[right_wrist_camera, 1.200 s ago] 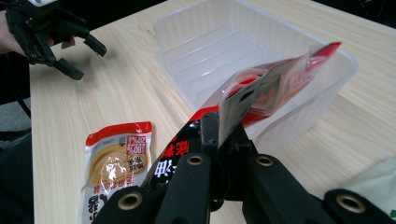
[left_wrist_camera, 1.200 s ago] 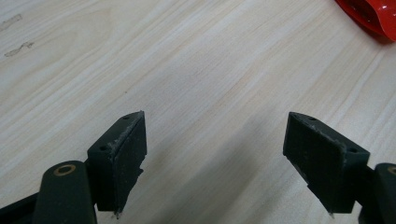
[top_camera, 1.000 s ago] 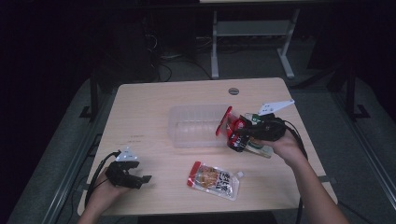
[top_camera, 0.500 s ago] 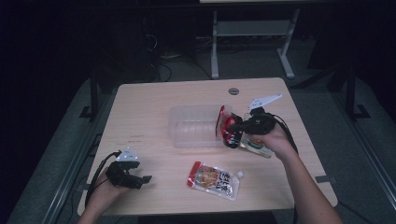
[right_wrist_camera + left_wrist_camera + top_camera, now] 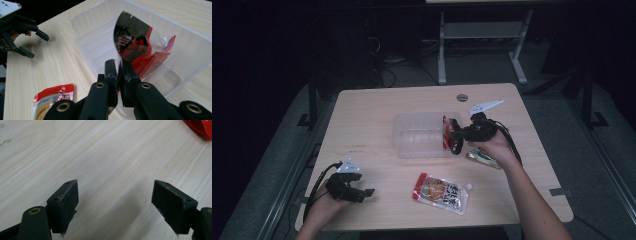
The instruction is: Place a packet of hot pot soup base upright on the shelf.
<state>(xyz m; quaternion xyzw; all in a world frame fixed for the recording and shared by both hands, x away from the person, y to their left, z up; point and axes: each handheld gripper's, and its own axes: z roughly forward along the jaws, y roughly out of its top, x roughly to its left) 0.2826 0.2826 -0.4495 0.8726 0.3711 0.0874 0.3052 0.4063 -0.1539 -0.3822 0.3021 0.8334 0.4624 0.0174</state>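
You held the red and black pouch (image 5: 140,50) with your right tongs (image 5: 120,68) over the clear plastic bin (image 5: 412,145), its lower part already inside the near wall. The pads had just begun to loosen but they pinched its edge yet, almost shut. If they loosened before the pouch cleared the rim, it could catch there or fall onto the bench (image 5: 377,110). Your left tongs (image 5: 115,202) rested wide open and empty near the bench's front edge.
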